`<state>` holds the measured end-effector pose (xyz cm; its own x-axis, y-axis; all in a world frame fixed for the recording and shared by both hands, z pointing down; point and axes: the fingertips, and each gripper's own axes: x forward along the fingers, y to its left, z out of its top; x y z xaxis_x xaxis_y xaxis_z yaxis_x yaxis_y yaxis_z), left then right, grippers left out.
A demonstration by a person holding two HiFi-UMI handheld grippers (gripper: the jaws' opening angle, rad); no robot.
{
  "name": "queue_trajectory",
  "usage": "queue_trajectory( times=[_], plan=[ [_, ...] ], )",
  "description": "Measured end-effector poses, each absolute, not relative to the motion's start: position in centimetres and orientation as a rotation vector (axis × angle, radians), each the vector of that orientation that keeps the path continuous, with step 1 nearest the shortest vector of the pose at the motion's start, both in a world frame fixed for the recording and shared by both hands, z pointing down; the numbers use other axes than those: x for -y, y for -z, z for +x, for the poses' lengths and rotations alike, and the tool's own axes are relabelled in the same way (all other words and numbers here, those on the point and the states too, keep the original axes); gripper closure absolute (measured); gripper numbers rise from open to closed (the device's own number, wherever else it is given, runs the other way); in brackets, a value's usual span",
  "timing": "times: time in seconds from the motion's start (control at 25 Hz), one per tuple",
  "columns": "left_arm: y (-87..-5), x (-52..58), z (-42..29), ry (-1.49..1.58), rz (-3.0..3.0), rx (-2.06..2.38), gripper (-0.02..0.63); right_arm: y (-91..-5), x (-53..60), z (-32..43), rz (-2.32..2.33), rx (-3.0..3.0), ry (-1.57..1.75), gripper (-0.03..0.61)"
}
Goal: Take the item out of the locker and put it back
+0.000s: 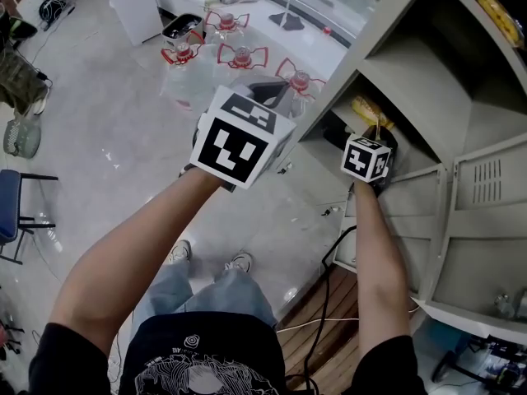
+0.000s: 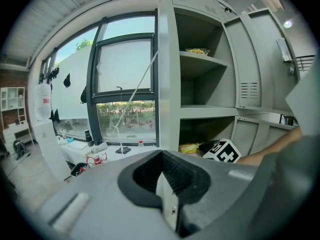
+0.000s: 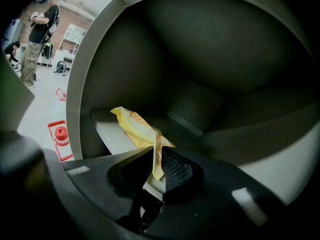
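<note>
**Putting the snack packet back on the locker shelf – release step**

My right gripper (image 3: 156, 156) is inside the lower open compartment of the locker (image 1: 412, 81). The snack packet (image 3: 135, 126) lies on the shelf (image 3: 106, 133) with its far end pointing toward the compartment's opening. Its crimped near end sticks up between my jaws. The jaws are a crack apart. The seam leans on the right pad and, as far as I can judge, it isn't clamped.

My left gripper (image 2: 163, 159) is pressed together with nothing in it. It hangs outside the locker, off to the left of the compartment.

A second yellow packet (image 2: 196, 51) sits on the shelf above, untouched.

Step in hand, my read: let go and back out.

- Spread the jaws wider first so neither pad rubs the seam.
- Pull straight back along the line the gripper points.
- No lifting or twisting, or the crimped edge may snag and drag the packet off the shelf lip.
- The packet is light and crinkly, so it will shift at any touch.
- Keep the left gripper parked clear of the door.
</note>
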<state>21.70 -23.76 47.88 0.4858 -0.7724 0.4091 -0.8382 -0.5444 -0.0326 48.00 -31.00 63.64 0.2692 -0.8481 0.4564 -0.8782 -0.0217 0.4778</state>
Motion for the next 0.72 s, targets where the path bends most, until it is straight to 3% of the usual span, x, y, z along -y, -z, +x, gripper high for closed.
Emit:
queue_trajectory(
  times=[0.72],
  plan=[
    [-44.8, 21.5, 22.2, -0.602, 2.557, 1.391, 0.612, -59.3, 27.0, 45.4, 1.854, 1.689, -0.18, 0.503]
  ],
)
